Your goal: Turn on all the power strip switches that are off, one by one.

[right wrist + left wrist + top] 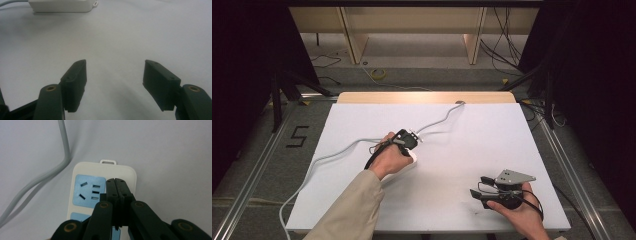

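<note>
Left hand-held gripper [117,181] pressed shut, empty, over white power strip [85,172] on white tabletop [472,145], perhaps touching it. Right hand-held gripper [115,71] spread wide, empty, well apart.

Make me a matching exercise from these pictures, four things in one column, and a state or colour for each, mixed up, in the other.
Things:
1. left tool
2. right tool
3. power strip
4. cable

States or colours:
A. grey, curving across the white table
B. jaws wide apart, nothing between them
C. white body with light blue socket panels
D. jaws closed together, held over the strip

Pairs: 1-D, 2-B, 3-C, 4-A
</note>
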`<state>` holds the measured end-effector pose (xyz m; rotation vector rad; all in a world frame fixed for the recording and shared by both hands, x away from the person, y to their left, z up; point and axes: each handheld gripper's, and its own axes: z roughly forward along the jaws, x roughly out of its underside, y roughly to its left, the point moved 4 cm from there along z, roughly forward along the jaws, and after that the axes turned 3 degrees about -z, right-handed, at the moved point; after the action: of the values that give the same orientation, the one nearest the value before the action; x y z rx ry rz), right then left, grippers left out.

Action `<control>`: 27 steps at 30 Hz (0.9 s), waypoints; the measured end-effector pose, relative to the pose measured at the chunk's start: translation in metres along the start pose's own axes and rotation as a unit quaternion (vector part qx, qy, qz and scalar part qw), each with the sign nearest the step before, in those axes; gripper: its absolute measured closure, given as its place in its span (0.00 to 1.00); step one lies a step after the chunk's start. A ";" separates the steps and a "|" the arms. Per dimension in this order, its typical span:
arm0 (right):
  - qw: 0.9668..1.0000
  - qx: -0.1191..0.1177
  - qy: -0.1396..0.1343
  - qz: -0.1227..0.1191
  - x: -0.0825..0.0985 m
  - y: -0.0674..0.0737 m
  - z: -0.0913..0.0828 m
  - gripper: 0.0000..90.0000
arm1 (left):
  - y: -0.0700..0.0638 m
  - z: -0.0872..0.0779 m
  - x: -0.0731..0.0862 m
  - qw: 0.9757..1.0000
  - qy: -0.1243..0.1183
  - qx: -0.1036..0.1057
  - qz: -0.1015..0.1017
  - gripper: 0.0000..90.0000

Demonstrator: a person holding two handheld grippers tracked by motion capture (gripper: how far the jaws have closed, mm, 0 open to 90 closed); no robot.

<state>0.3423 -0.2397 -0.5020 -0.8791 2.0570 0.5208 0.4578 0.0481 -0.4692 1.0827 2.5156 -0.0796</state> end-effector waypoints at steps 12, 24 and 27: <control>1.000 0.000 -0.001 0.003 0.000 0.000 -0.001 0.40 | -0.003 0.003 -0.004 1.000 0.010 -0.007 0.012 1.00; 1.000 -0.001 -0.001 0.001 0.000 0.000 -0.001 0.40 | -0.003 0.004 -0.004 1.000 0.011 -0.005 0.011 1.00; 1.000 0.000 -0.001 0.001 0.000 0.000 -0.001 0.40 | -0.003 0.004 -0.003 1.000 0.007 -0.004 0.008 1.00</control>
<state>0.3414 -0.2404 -0.5015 -0.8769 2.0562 0.5233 0.4589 0.0425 -0.4723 1.1038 2.5166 -0.0571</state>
